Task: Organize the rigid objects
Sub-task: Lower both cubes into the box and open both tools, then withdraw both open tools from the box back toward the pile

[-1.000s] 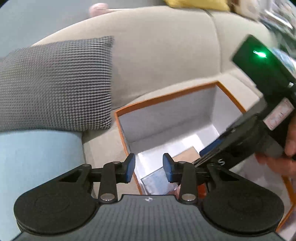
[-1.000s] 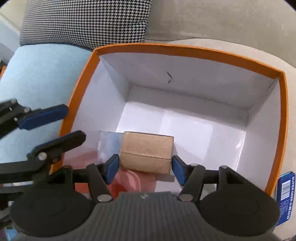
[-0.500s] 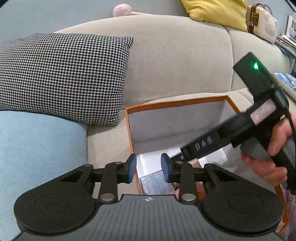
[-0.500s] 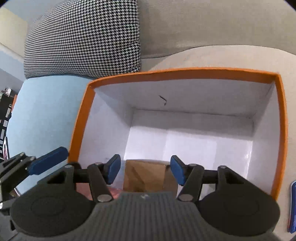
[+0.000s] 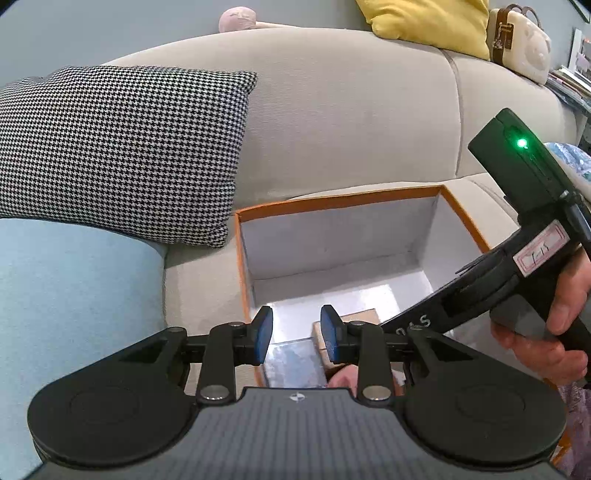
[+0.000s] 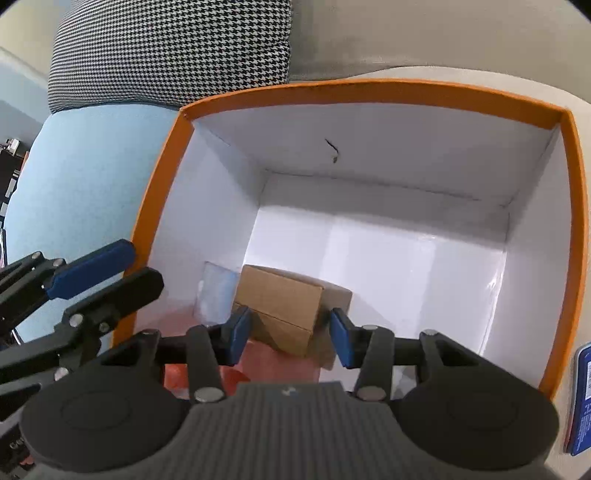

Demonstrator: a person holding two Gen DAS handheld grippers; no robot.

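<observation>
Cardboard, plain brown and square-edged, makes up the small carton (image 6: 284,310) lying on the glossy white floor of my orange-rimmed storage box (image 6: 369,90). The storage box sits on the ribbed beige fabric of the sofa (image 5: 351,122), its walls matte white inside, with one dark scuff on the far wall. Beside the carton, toward the left wall, lies a flat clear-wrapped packet (image 6: 216,291) with a pale blue sheen, and something reddish shows blurred beneath my right tool (image 6: 290,334).

My right tool points down into the box, its blue rubber pads either side of the carton's near end. The jaws are closing, yet a gap shows on each side, so nothing is gripped. My left tool (image 5: 295,338) hovers over the box's near left corner, its black arms and blue pads partly apart, holding nothing.

A houndstooth cushion (image 5: 118,151), woven black and white, leans on the sofa back, next to a soft pale-blue cushion (image 5: 74,295). A yellow pillow (image 5: 428,22) rests on top of the backrest. A dark blue printed pack (image 6: 581,398) lies on the sofa outside the box's right wall.
</observation>
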